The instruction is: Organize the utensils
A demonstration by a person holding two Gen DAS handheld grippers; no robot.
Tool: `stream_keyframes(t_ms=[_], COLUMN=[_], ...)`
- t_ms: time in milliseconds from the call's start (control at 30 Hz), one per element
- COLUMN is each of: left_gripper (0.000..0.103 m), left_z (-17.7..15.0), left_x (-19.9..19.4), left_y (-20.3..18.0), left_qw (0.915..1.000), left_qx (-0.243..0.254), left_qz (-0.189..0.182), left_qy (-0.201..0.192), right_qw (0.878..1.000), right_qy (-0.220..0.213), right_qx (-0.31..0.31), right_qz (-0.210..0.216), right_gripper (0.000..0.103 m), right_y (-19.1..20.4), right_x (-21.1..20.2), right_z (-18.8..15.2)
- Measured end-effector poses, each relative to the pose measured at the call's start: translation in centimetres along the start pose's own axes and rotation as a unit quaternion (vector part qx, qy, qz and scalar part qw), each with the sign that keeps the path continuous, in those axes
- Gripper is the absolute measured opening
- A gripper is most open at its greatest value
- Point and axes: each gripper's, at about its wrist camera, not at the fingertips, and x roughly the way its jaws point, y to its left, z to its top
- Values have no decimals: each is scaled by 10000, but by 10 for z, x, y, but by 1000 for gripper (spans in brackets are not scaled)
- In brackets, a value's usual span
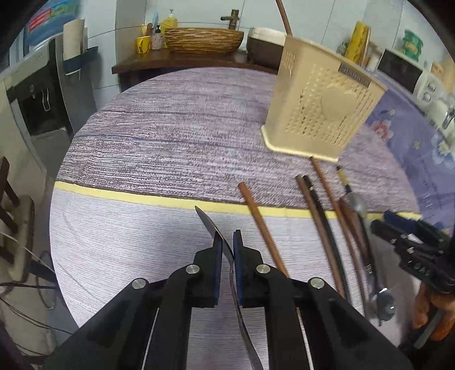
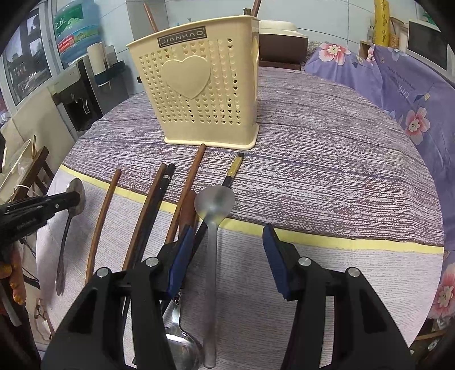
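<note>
Between the left gripper's (image 1: 227, 250) closed fingers: one metal spoon (image 1: 220, 244), lifted.
Ahead, holder (image 2: 199, 85) has few sticks; beside the half-open, empty right gripper (image 2: 227, 256), chopsticks (image 2: 148, 210) and a ladle-spoon (image 2: 213, 227) remain.

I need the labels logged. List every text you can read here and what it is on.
"JIANHAO": dark plate on the cream utensil holder, clear in the right wrist view.
Blurred in the left wrist view: that plate.
Chinese characters on the water bottle: too blurred.
Faint print on the left gripper: too small.
Yellow packet and purple cloth: unreadable.
</note>
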Motion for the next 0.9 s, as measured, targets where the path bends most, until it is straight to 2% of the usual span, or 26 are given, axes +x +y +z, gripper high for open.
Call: stream_keyframes(t_ms=[100, 167, 267, 300, 400, 533, 667, 900], left_gripper=[10, 17, 38, 42, 44, 46, 56, 56], left_z=[-1, -1, -2, -3, -3, -3, -2, -4], left_x=[6, 8, 6, 4, -4, 1, 11, 12], left_y=[-4, -7, -10, -10, -7, -2, -9, -11], left_qw=[10000, 10000, 9999, 9999, 9999, 9997, 9993, 9979], left_qx=[38, 52, 139, 158, 99, 127, 293, 614], left_qz=[39, -23, -29, -11, -18, 217, 239, 220], left_qy=[46, 80, 40, 7, -78, -32, 65, 26], right_qw=[10000, 10000, 10000, 10000, 10000, 10000, 10000, 10000], right_qy=[-26, -45, -46, -39, -27, -40, -41, -20], right_qx=[-20, -35, -14, -3, 45, 72, 67, 81], right_qz=[2, -26, -55, -64, -75, -47, -19, -38], right_gripper=[51, 51, 51, 51, 51, 51, 52, 52], right_y=[1, 2, -1, -2, -5, -6, -5, -5], right_x=[-1, -3, -3, -3, -2, -3, -4, -4], right_z=[0, 0, 0, 0, -1, -1, -2, -4])
